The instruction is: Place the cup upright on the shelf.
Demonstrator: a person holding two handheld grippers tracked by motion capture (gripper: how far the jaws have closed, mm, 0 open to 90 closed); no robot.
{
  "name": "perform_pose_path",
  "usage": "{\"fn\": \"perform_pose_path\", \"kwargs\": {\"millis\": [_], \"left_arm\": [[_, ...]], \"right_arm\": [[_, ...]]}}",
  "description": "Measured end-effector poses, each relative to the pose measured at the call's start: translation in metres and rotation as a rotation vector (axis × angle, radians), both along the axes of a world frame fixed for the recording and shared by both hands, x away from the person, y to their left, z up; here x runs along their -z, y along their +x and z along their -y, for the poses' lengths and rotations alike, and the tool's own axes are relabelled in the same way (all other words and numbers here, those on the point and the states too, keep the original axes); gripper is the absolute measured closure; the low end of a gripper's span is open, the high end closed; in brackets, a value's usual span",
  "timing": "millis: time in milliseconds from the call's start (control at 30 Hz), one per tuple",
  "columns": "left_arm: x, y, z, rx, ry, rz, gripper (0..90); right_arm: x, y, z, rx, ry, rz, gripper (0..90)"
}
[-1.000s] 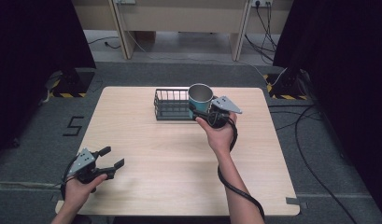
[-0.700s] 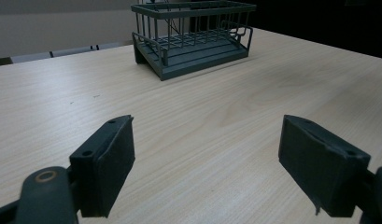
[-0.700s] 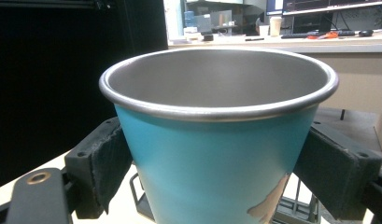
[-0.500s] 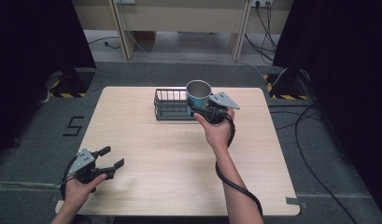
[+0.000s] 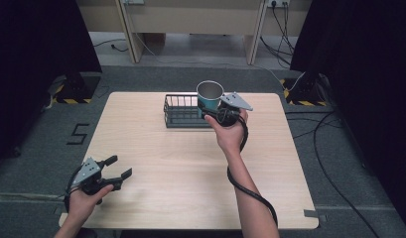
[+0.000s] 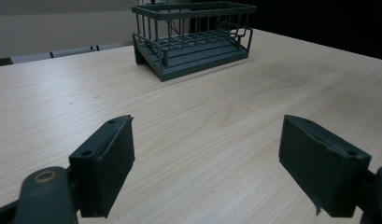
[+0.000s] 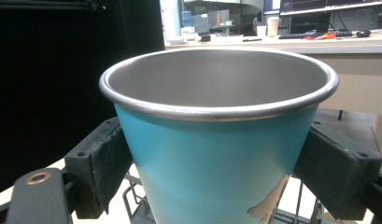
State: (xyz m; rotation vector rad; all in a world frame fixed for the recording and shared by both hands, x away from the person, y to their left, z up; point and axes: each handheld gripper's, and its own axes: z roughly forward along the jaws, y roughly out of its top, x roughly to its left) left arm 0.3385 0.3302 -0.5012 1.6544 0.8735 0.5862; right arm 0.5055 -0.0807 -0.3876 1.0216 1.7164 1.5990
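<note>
Teal on its outside and bare metal within, a cup stands upright in the clamp of the right gripper, held in the air over the right end of a dark wire basket; in the right gripper view the cup sits between the two black jaws, which press against its lower sides, and a patch near its base has the teal coating worn away; wire bars of the basket show below the cup; the basket stands on a pale wooden table, toward the far edge from the person; the right hand grips its tool just on the near side of the basket, a black cable trailing along the forearm; well away from the basket, at the near left corner of the table, the left gripper rests in the left hand with its jaws spread wide and nothing between them; in the left gripper view the basket stands far ahead of the parted jaws, with bare table between them
</note>
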Motion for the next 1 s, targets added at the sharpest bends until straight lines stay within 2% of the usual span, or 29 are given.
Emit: {"fn": "perform_pose_path", "kwargs": {"millis": [1000], "left_arm": [[0.0,0.0,-0.001,-0.003,-0.007,0.0,17.4]], "right_arm": [[-0.001,0.026,-0.013,0.018,-0.001,-0.027,16.2]]}}
